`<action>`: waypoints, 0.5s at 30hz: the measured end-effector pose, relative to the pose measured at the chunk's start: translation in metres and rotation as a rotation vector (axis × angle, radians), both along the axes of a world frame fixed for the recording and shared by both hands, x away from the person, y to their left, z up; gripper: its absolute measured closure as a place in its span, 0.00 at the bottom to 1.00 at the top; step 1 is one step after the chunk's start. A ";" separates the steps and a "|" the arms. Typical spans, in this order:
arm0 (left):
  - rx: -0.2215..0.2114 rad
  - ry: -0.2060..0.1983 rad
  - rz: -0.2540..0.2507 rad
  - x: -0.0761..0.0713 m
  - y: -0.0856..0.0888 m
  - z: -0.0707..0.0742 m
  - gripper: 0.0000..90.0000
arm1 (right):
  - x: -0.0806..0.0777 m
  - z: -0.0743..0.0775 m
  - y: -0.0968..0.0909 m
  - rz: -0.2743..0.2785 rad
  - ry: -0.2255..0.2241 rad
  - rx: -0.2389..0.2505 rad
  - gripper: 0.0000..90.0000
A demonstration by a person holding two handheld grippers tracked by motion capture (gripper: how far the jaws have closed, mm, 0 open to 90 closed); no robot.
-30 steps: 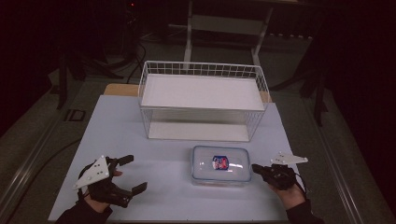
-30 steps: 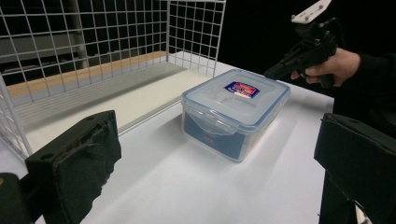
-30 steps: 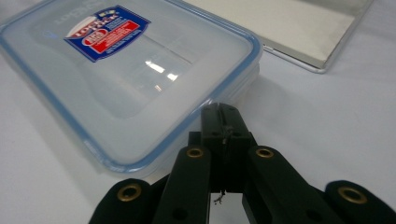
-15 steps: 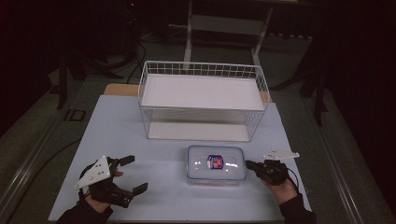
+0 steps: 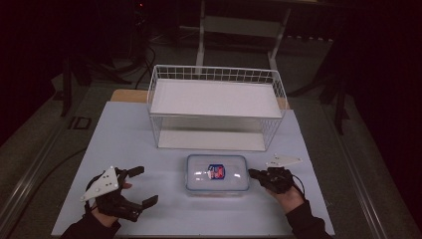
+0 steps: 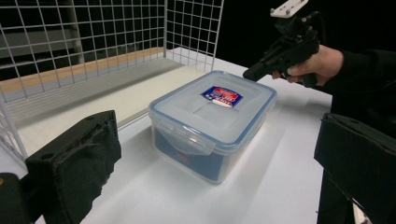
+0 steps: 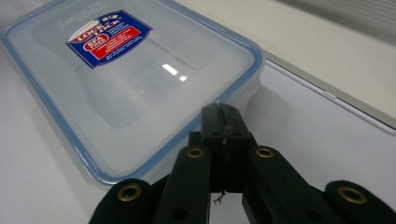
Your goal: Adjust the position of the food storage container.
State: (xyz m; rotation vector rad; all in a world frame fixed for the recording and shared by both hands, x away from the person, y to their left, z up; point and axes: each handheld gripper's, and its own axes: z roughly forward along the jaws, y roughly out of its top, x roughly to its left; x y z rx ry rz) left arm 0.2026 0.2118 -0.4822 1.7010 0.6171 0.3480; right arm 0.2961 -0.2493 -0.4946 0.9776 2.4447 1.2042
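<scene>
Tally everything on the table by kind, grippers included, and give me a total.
Clear plastic box with blue-edged lid: 1
White wire basket: 1
Hand-held grippers: 2, the left gripper with jaws apart, the right gripper with jaws together, its tip at the box's right end
Total: 4

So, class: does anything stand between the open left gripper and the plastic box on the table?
Nothing visible does. The left gripper sits with its jaws open, and bare table runs from it to the plastic box. The right gripper, jaws shut, is at the box's opposite end.
</scene>
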 end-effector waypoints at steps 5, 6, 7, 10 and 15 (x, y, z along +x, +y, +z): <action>0.003 0.001 0.001 0.000 0.000 0.000 0.00 | -0.001 0.001 0.004 0.008 -0.015 -0.007 1.00; 0.002 0.003 0.000 0.000 -0.001 0.000 0.00 | -0.002 0.001 0.003 0.005 -0.021 -0.010 1.00; 0.003 0.008 0.001 0.000 -0.001 0.000 0.00 | -0.005 0.004 0.000 -0.002 -0.027 0.003 0.97; -0.014 0.016 0.001 0.000 -0.002 0.001 0.00 | -0.011 0.012 -0.005 -0.008 -0.052 0.033 0.92; -0.007 0.034 0.019 0.001 -0.005 0.004 0.00 | -0.020 0.026 -0.008 -0.006 -0.087 0.097 0.70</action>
